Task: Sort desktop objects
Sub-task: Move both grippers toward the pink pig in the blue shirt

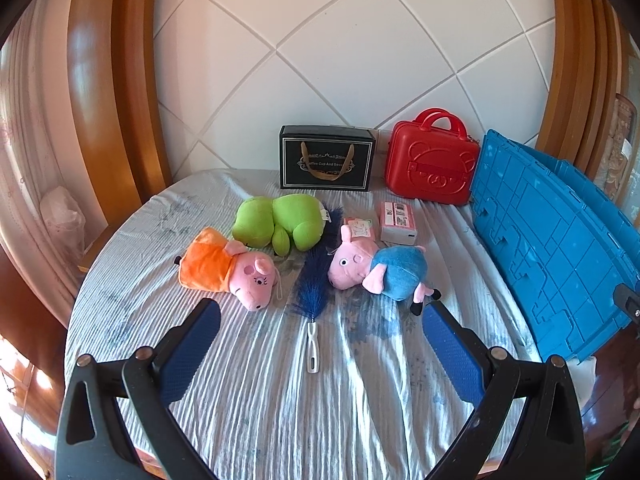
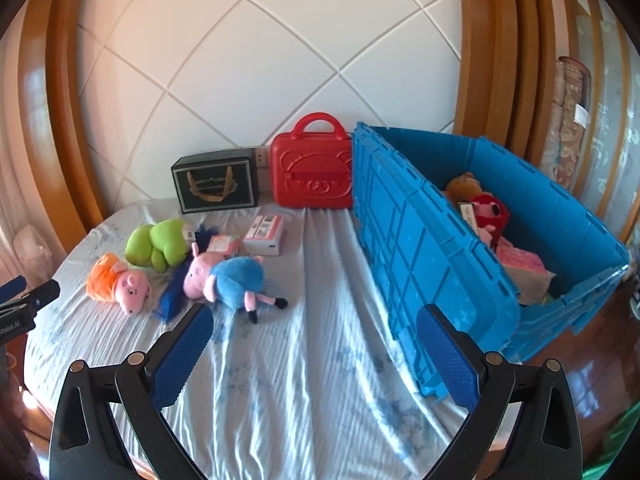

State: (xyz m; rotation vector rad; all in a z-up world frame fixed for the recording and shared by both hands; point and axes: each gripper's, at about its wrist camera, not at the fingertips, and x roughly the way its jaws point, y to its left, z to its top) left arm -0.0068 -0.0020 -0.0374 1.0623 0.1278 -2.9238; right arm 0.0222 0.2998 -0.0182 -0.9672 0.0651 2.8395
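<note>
On the cloth-covered table lie an orange-dressed pig plush (image 1: 228, 272) (image 2: 118, 284), a green plush (image 1: 278, 220) (image 2: 158, 242), a blue-bodied pig plush (image 1: 378, 270) (image 2: 230, 276), a blue feather duster (image 1: 314, 280) (image 2: 174, 296) with a white handle, and two small pink-and-white boxes (image 1: 396, 222) (image 2: 266, 234). A blue crate (image 1: 548, 236) (image 2: 432, 248) at the right holds several toys. My left gripper (image 1: 320, 328) is open and empty, hovering just short of the duster handle. My right gripper (image 2: 314, 332) is open and empty over bare cloth, left of the crate.
A black gift box (image 1: 326, 162) (image 2: 218, 186) and a red carry case (image 1: 432, 164) (image 2: 312, 168) stand at the back against the white tiled wall. The left gripper's tip (image 2: 24, 300) shows at the right wrist view's left edge. Wooden frames flank the table.
</note>
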